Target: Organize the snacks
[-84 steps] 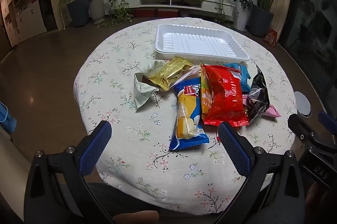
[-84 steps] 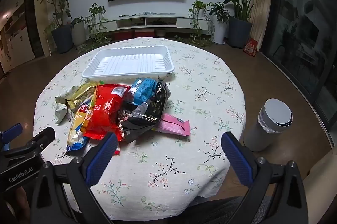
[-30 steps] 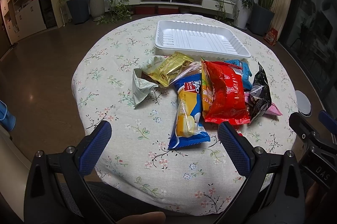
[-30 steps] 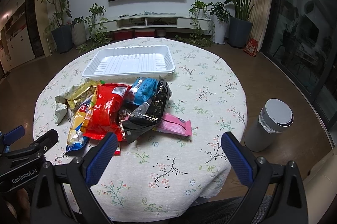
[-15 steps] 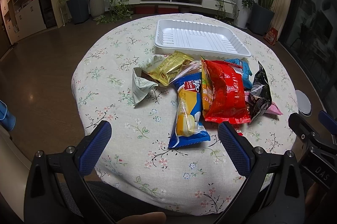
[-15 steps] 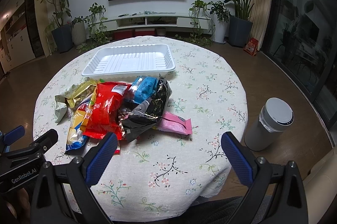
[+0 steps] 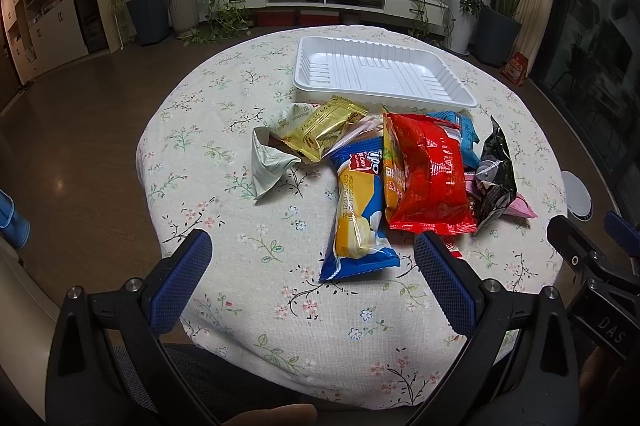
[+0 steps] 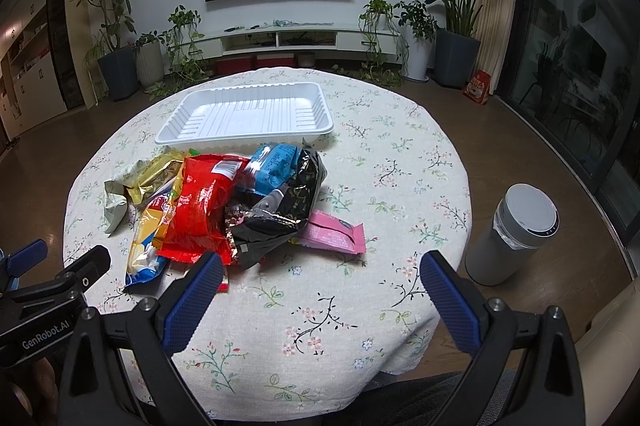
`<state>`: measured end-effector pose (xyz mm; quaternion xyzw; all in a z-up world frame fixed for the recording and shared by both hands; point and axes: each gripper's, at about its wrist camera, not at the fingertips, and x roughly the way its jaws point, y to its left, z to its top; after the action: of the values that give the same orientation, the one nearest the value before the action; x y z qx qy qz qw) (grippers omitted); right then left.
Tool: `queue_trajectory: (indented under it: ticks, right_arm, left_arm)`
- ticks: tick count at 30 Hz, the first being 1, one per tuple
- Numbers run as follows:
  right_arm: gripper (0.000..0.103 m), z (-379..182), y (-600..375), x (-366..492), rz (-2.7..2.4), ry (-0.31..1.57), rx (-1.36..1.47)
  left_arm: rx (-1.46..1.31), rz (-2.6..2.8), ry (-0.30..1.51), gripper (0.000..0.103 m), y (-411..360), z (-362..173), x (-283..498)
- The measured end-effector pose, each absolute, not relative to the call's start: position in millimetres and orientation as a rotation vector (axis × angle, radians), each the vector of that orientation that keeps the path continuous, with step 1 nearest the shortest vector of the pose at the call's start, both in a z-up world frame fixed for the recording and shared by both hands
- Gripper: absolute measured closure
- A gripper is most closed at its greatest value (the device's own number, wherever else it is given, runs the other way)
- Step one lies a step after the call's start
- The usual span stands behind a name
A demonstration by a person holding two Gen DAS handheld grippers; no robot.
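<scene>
- Centrally, snacks (image 7: 400,170) heaped mid-table (image 7: 224,186); red bag (image 8: 204,202) on top.
- Tray (image 8: 248,114) at 12 o'clock, touching heap.
- Left gripper (image 7: 312,274) and right gripper (image 8: 320,290): fingers spread, holding nothing, at 6 o'clock.
- Bin (image 8: 516,234) on floor at 3 o'clock.

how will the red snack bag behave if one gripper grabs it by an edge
The red snack bag looks puffy and crinkled, so it is probably light and will likely flop and crumple. Its glossy film may slip. It overlaps the blue and yellow cake packet, which might shift when it lifts.
</scene>
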<state>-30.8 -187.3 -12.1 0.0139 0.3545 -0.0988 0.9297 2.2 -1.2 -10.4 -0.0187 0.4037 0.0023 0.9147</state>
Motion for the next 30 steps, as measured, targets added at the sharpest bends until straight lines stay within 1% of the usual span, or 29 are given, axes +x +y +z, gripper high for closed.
queue_trajectory:
  ticks: [15,19,21,24,27,30]
  right_arm:
    - [0.002,-16,-189,-30,-0.2,0.729,0.033]
    - [0.002,-20,-192,-33,-0.185,0.726,0.05]
    - [0.002,-19,-197,-34,-0.149,0.719,0.083]
    - [0.002,-15,-210,-28,-0.1,0.707,0.12]
    - [0.002,-13,-215,-23,-0.049,0.717,0.137]
    - [0.002,-10,-219,-18,-0.019,0.723,0.134]
  left_arm:
    - [-0.041,-0.004,0.843,0.001,2,-17,4]
    - [-0.161,-0.123,0.813,0.0,25,-19,5]
    - [-0.167,-0.225,0.808,0.0,34,-22,10]
    - [-0.066,-0.187,0.841,0.0,39,-27,12]
    - [-0.109,-0.173,0.975,0.0,50,-37,28]
    - [-0.104,-0.144,0.98,0.0,63,-35,46]
